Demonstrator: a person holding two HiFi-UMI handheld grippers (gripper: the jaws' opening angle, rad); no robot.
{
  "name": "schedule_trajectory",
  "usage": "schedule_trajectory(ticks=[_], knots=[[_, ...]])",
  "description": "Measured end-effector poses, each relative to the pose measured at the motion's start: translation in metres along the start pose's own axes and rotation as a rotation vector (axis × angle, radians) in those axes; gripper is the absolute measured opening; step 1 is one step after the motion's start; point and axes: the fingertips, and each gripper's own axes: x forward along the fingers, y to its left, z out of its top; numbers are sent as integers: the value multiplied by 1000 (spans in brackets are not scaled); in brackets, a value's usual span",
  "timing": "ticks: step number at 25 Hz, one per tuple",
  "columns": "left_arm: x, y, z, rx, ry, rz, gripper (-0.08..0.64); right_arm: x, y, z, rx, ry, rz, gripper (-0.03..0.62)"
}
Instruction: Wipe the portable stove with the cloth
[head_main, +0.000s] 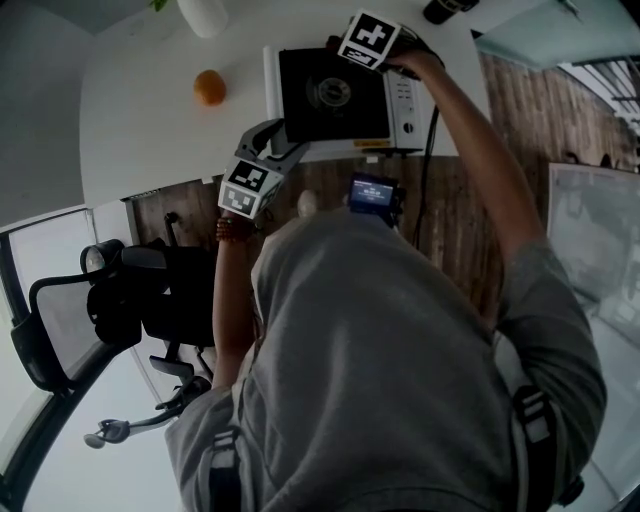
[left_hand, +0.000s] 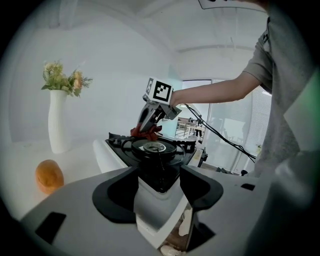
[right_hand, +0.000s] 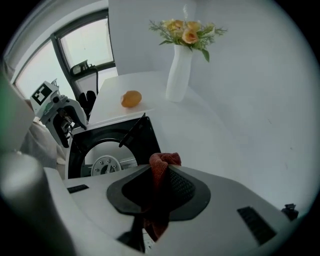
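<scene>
The right gripper (left_hand: 146, 129) clenches the cloth (right_hand: 162, 162) at the stove's (head_main: 335, 95) far side. The left gripper (left_hand: 160, 187) gapes around its near corner, and whether it touches is unclear.

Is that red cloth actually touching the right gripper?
Touching. The right gripper view shows the red cloth pinched between the right gripper's closed jaws.

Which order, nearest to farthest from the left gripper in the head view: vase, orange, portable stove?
1. Portable stove: its near-left corner sits right at the fingers of the left gripper.
2. Orange: on the table, left of the stove.
3. Vase: at the table's far edge, beyond the orange.
</scene>
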Motion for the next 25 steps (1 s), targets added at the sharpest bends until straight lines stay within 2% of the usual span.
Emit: schedule_trajectory(ticks=[3, 6, 8, 14, 19, 25], knots=[[3, 5, -1, 0, 7, -12, 275, 3, 4, 5, -74, 76, -21, 92], [2, 5, -1, 5, 13, -13, 270, 7, 10, 17, -139, 102, -37, 91], [2, 3, -1, 3, 7, -8, 268, 9, 15, 26, -135, 85, -27, 89], [3, 3, 0, 7, 8, -2, 264, 17, 32, 62, -77, -25, 74, 84], [2, 4, 3, 4, -7, 9, 259, 17, 36, 70, -66, -19, 121, 80], [2, 8, 4, -6, -9, 21, 236, 16, 33, 70, -60, -42, 99, 80]])
